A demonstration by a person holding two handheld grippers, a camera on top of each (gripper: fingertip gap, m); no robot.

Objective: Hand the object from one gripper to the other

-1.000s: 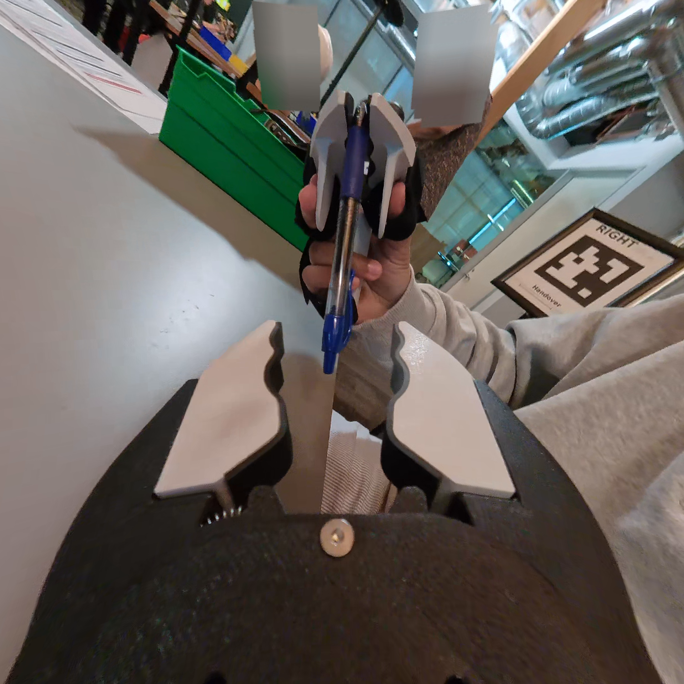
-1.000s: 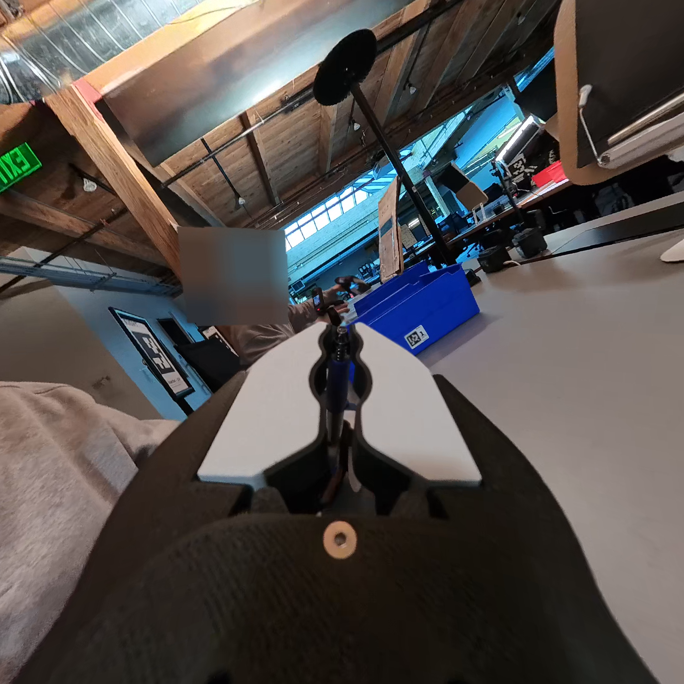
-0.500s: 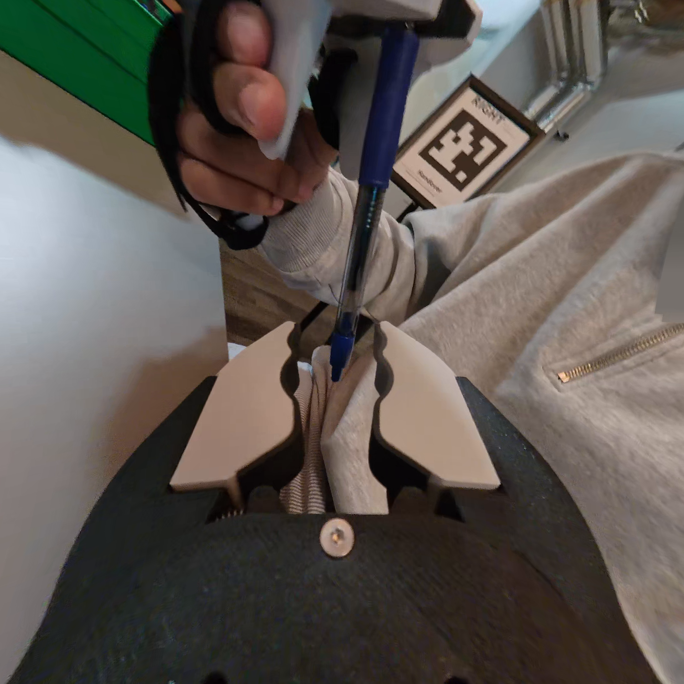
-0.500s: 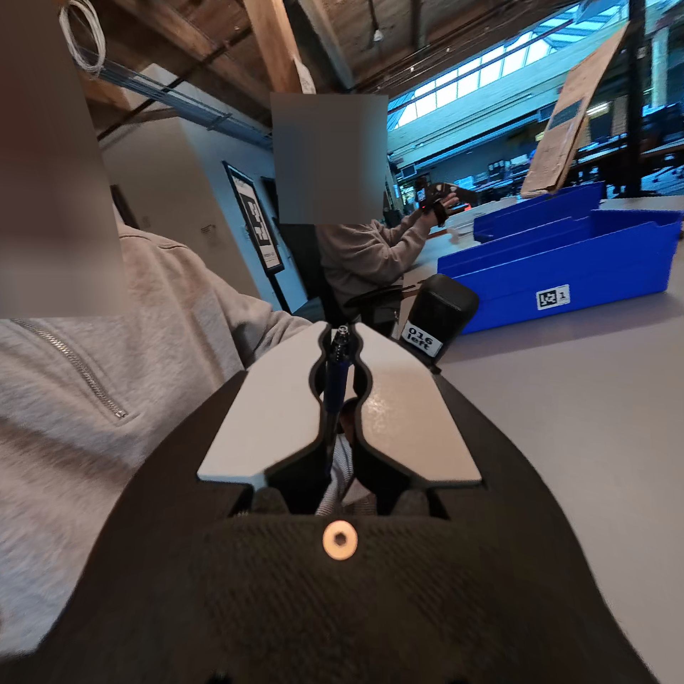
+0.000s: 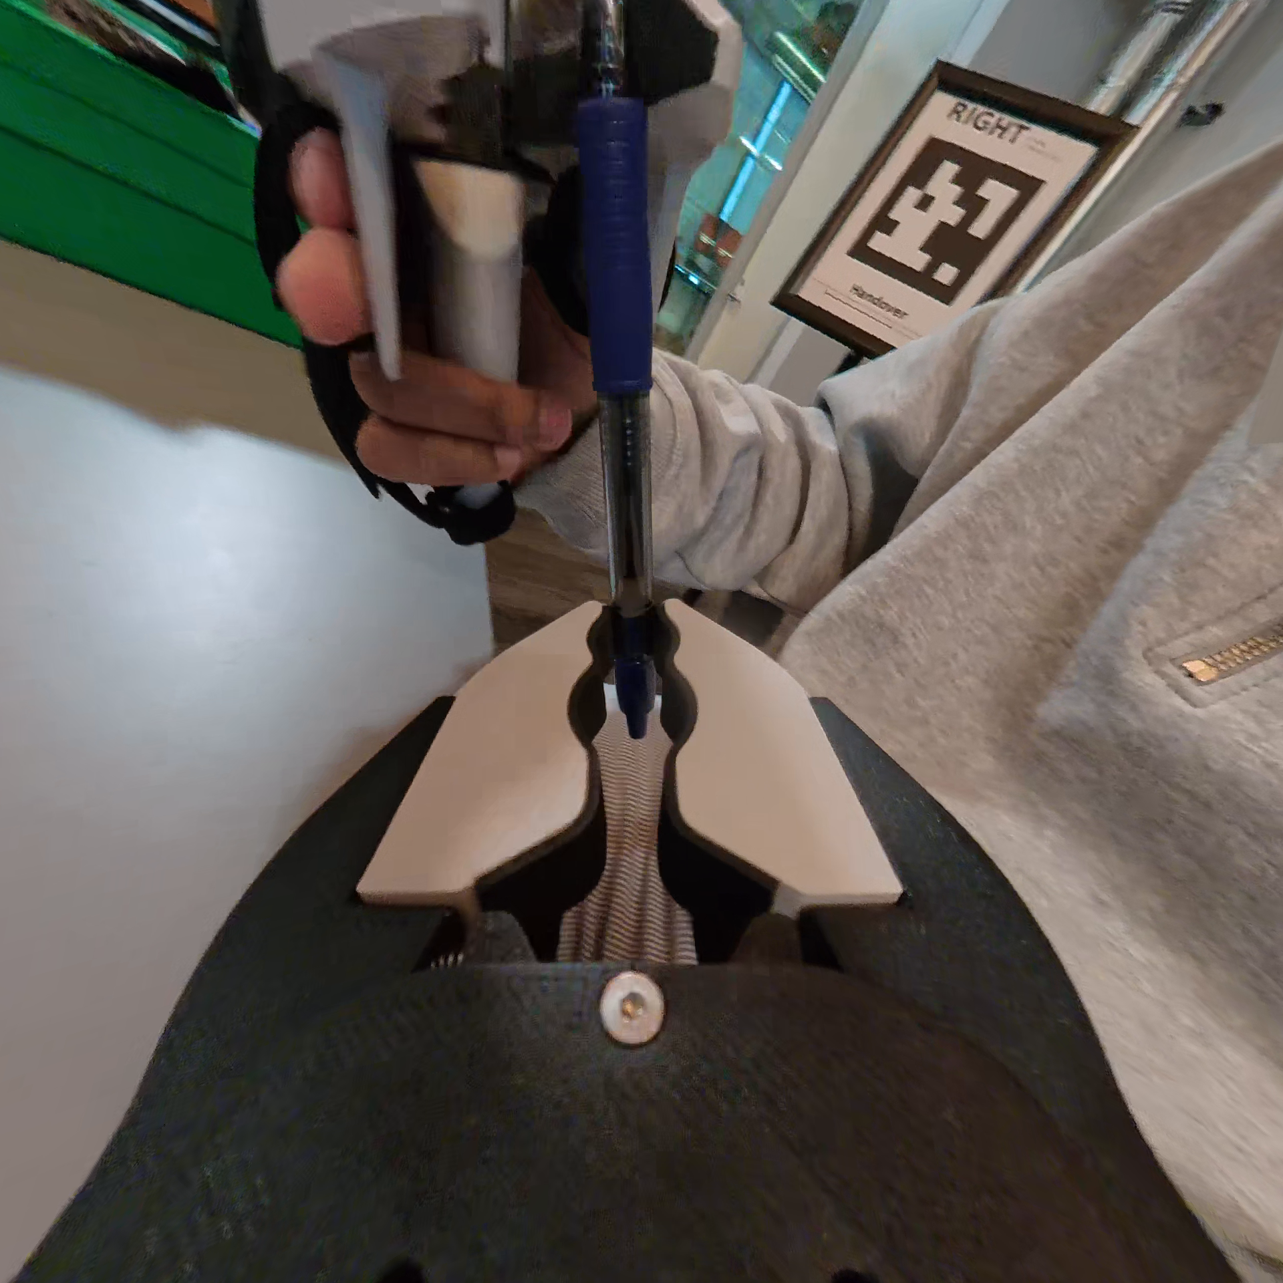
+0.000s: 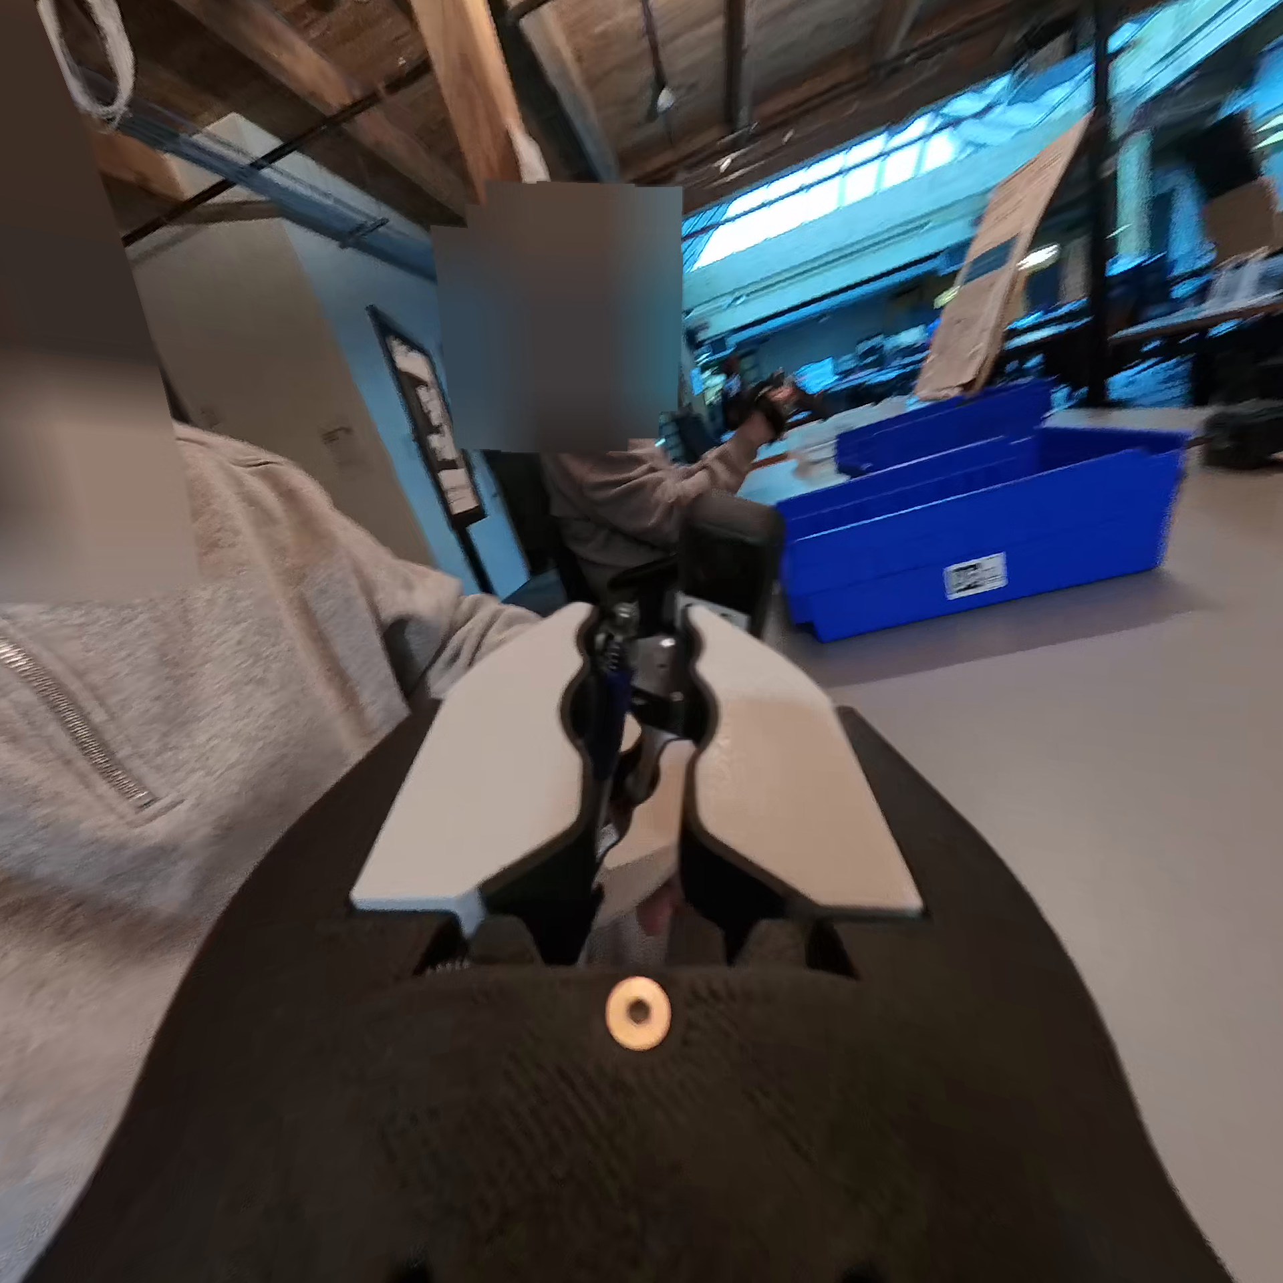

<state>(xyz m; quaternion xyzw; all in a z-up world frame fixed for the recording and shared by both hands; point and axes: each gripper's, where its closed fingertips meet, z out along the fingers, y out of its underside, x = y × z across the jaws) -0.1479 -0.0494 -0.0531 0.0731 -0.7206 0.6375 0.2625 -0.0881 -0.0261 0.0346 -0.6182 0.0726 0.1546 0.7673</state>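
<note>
**Pen bridges both grippers, tip end seated in the left**

Grey tabletop [image 5: 173, 625] runs along one side, with a green bin [image 5: 104, 194] behind it in the left wrist view and a blue bin [image 6: 986, 527] in the right wrist view. Above the table edge, the blue pen [image 5: 618, 278] lies along the left gripper's [image 5: 632, 625] forward axis, its blue end nested in the scalloped notch between the pale fingers [image 5: 514, 764], which have narrowed to grip the barrel. In the right wrist view the pen [image 6: 611, 708] sits against the left-hand finger of the right gripper [image 6: 635, 625], whose jaws stand visibly parted; whether they still pinch it I cannot tell. My judgement: the transfer depends on the right gripper drawing straight back along the pen's length, since a sideways pull would lever the barrel out of the notch.
</note>
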